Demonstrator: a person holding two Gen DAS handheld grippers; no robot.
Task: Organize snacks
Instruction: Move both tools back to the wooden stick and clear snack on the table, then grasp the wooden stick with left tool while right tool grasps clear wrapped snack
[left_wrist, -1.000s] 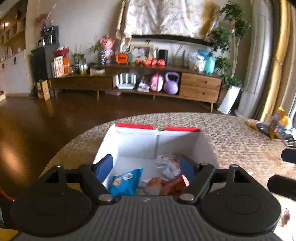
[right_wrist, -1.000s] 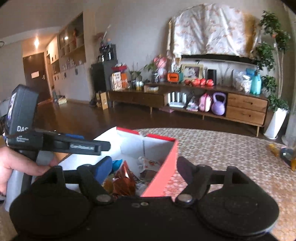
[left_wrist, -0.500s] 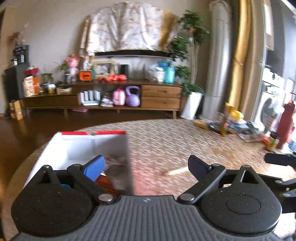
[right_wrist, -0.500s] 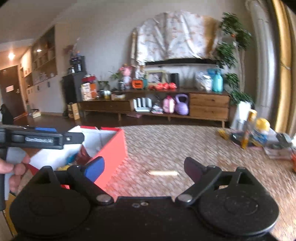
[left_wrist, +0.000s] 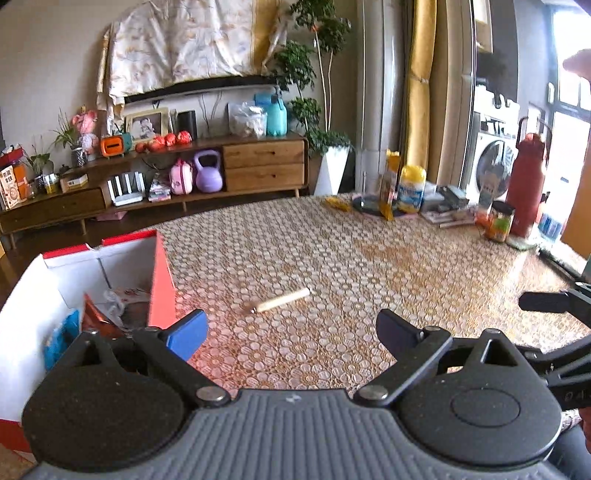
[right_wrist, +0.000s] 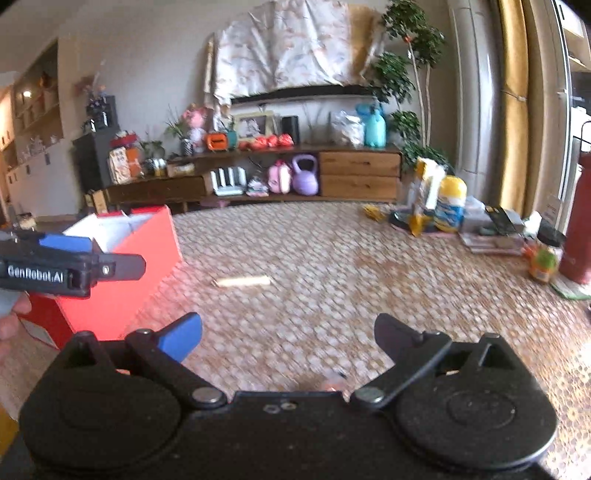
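A red box with a white inside (left_wrist: 162, 273) (right_wrist: 122, 295) stands at the left on the woven table top. It holds an orange bag (left_wrist: 94, 321), a blue bag (left_wrist: 61, 338) and a white wrapper (left_wrist: 125, 295). A pale snack stick (left_wrist: 282, 300) (right_wrist: 243, 281) lies alone on the mat, right of the box and ahead of both grippers. My left gripper (left_wrist: 290, 328) is open and empty, its blue pad beside the box's red wall. My right gripper (right_wrist: 286, 326) has its jaws opening with nothing between them. In the right wrist view, the left gripper (right_wrist: 55, 267) shows beside the box.
At the far right of the table stand a yellow-lidded canister (left_wrist: 412, 188), a small jar (left_wrist: 498, 221), a red flask (left_wrist: 524, 184) and flat papers. A wooden sideboard (left_wrist: 264, 166) lines the far wall. Bare woven mat (left_wrist: 351, 258) surrounds the stick.
Both views have swung right, from over the box to the mat with the stick. Both pairs of jaws have spread wider. The box now sits at the left edge.
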